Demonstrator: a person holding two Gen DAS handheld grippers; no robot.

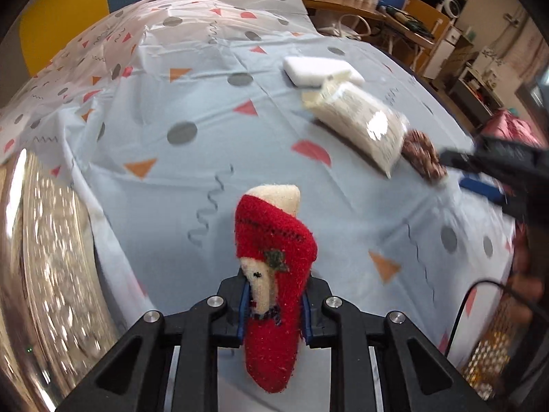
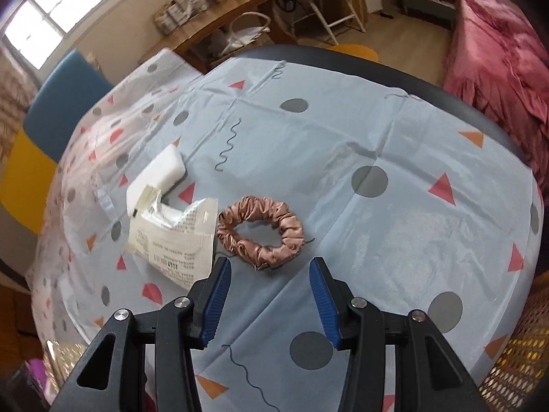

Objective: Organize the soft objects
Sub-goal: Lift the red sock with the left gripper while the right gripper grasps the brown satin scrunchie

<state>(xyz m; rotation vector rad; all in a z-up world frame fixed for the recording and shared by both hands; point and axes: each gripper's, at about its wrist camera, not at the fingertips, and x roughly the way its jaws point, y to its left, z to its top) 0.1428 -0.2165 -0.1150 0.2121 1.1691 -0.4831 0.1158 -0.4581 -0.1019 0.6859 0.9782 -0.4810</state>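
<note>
My left gripper (image 1: 274,295) is shut on a fuzzy red sock (image 1: 274,257) with a cream toe and a small face, held above the table. My right gripper (image 2: 269,274) is open and empty, just short of a pink satin scrunchie (image 2: 260,231) lying on the cloth. The scrunchie also shows in the left wrist view (image 1: 423,156), with the right gripper (image 1: 456,168) beside it. A cream packet in clear wrap (image 2: 171,240) lies left of the scrunchie and shows in the left wrist view (image 1: 360,125). A white sponge block (image 2: 158,178) lies behind it, also in the left wrist view (image 1: 319,70).
A light blue tablecloth (image 2: 394,240) with triangles and dots covers the round table. A shiny metal bowl (image 1: 44,257) stands at the left edge. A pink bed (image 2: 497,51), chairs and shelves stand beyond the table.
</note>
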